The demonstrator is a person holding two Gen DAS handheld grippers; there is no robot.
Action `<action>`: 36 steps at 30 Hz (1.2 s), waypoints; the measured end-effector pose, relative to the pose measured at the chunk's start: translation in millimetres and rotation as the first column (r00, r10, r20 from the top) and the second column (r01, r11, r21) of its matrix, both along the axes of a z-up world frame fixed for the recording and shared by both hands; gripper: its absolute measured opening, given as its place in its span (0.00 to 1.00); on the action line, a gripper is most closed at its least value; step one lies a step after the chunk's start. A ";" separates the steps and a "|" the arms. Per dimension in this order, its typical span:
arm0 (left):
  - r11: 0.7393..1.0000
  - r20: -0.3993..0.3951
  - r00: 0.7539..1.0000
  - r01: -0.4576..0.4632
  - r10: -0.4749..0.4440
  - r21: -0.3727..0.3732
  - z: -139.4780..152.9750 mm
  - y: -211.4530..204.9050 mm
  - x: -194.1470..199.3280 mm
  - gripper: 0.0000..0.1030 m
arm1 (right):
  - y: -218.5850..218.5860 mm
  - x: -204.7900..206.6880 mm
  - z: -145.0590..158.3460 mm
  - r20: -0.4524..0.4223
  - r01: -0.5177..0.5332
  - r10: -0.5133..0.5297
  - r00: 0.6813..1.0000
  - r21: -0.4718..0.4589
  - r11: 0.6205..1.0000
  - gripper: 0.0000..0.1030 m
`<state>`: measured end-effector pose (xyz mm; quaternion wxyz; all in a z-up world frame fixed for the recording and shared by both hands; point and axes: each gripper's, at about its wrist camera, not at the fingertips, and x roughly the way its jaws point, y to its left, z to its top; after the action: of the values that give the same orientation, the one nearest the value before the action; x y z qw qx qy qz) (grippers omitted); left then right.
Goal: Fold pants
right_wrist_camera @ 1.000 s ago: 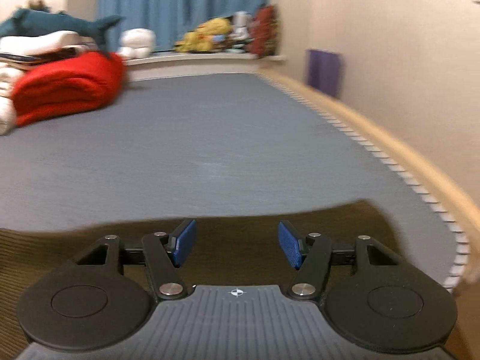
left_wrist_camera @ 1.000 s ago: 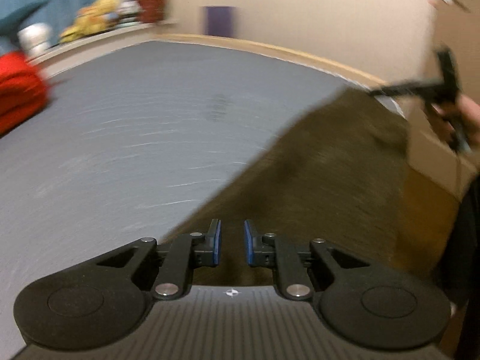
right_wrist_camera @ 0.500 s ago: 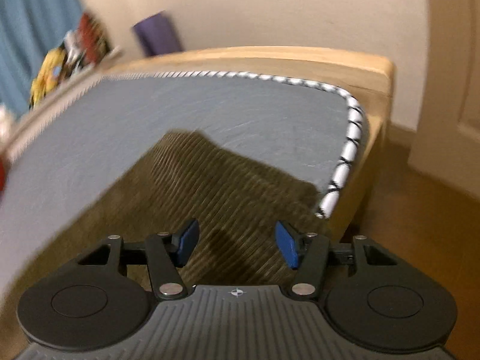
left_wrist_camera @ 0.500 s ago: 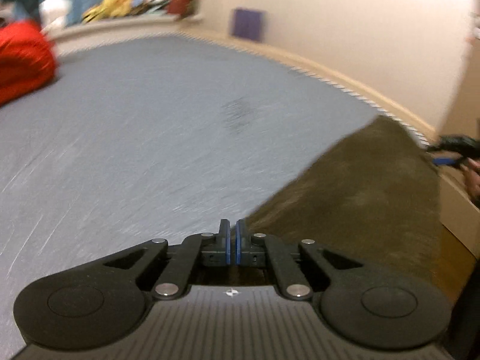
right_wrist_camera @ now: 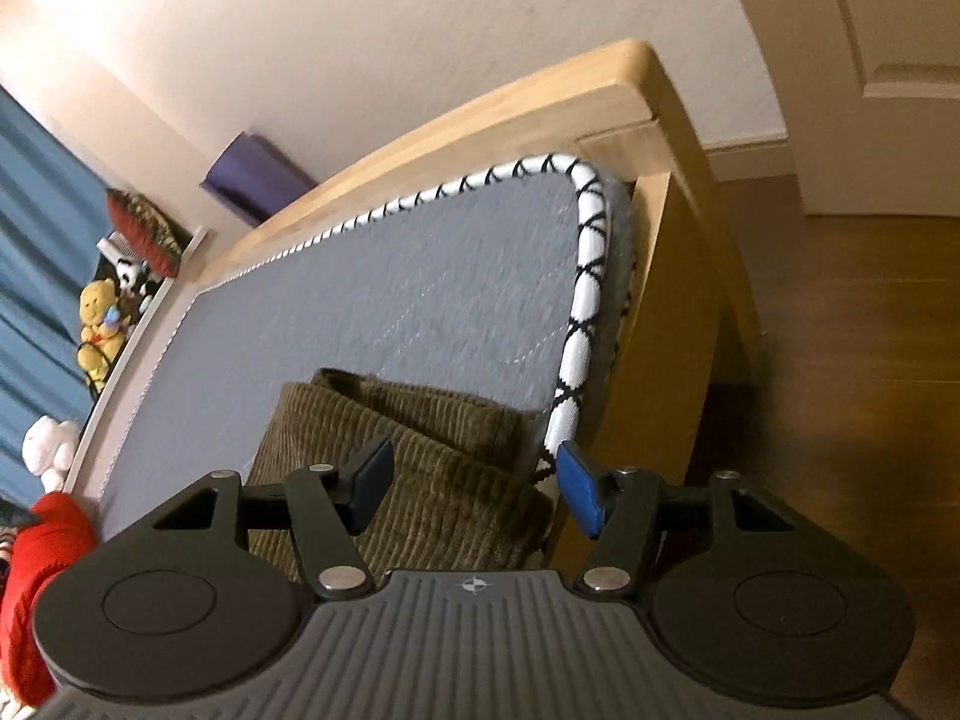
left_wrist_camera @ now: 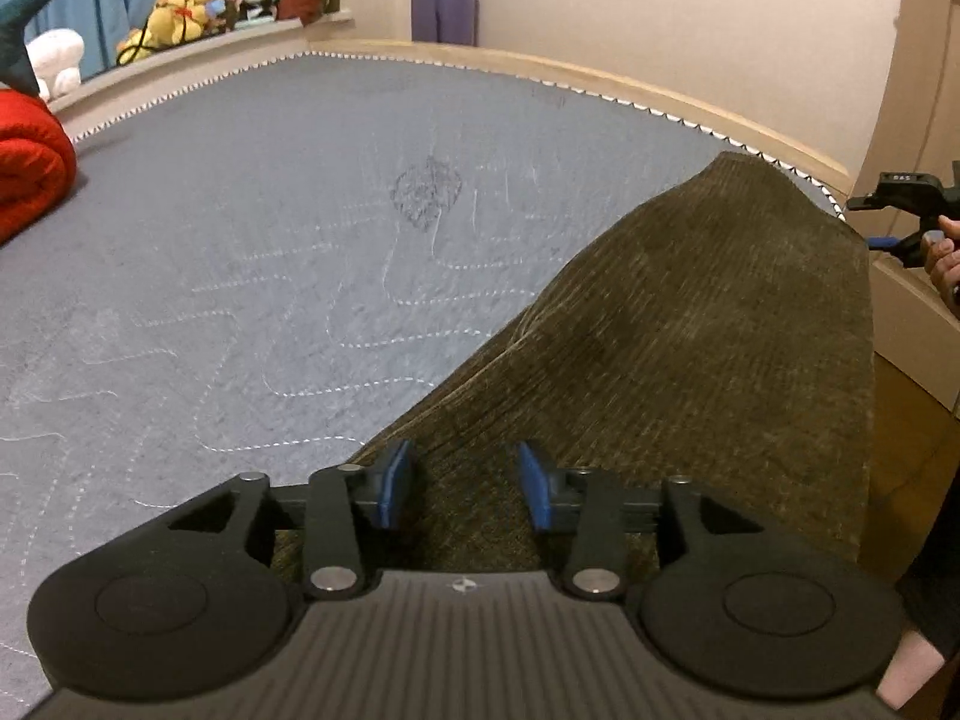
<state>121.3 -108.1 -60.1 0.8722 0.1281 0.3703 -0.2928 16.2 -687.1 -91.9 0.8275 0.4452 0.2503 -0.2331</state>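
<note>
Olive-brown corduroy pants [left_wrist_camera: 690, 348] lie on the grey bed cover [left_wrist_camera: 270, 240] along its right side, reaching the bed's corner. My left gripper [left_wrist_camera: 465, 486] is open just above the near end of the pants, its blue pads apart with fabric between and below them. In the right wrist view the pants' far end [right_wrist_camera: 420, 438] shows as stacked layers near the bed corner. My right gripper [right_wrist_camera: 474, 489] is open and empty over that end. The right gripper also shows at the right edge of the left wrist view [left_wrist_camera: 906, 210].
A red rolled blanket [left_wrist_camera: 30, 174] lies at the left of the bed. Plush toys [left_wrist_camera: 180, 12] sit on the far ledge. The wooden bed frame [right_wrist_camera: 654, 138] and the mattress's black-and-white piping [right_wrist_camera: 591, 252] mark the corner; wood floor [right_wrist_camera: 840, 360] lies beyond.
My left gripper was shut half a second ago and has now opened over the pants. My right gripper stayed open and swung toward the bed corner.
</note>
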 end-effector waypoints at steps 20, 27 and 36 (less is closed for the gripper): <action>0.996 -0.001 1.000 -0.023 0.023 -0.080 31.2 23.0 -16.7 0.53 | -3.8 20.7 -8.6 -0.017 -0.055 0.054 0.998 -0.016 0.998 0.46; 0.996 0.002 1.000 -0.030 0.030 -0.078 31.1 22.6 -14.6 0.54 | 4.8 24.1 -4.7 -0.038 -0.083 0.080 0.996 -0.091 0.992 0.18; 0.993 0.017 0.998 -0.059 0.061 -0.104 40.9 33.7 -12.3 0.54 | 32.0 8.7 30.8 0.076 -0.092 0.106 0.991 -0.168 0.981 0.14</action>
<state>109.0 -74.4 -19.2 0.8897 0.0744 0.3495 -0.2842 25.0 -655.1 -61.1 0.8818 0.3719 0.2170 -0.1924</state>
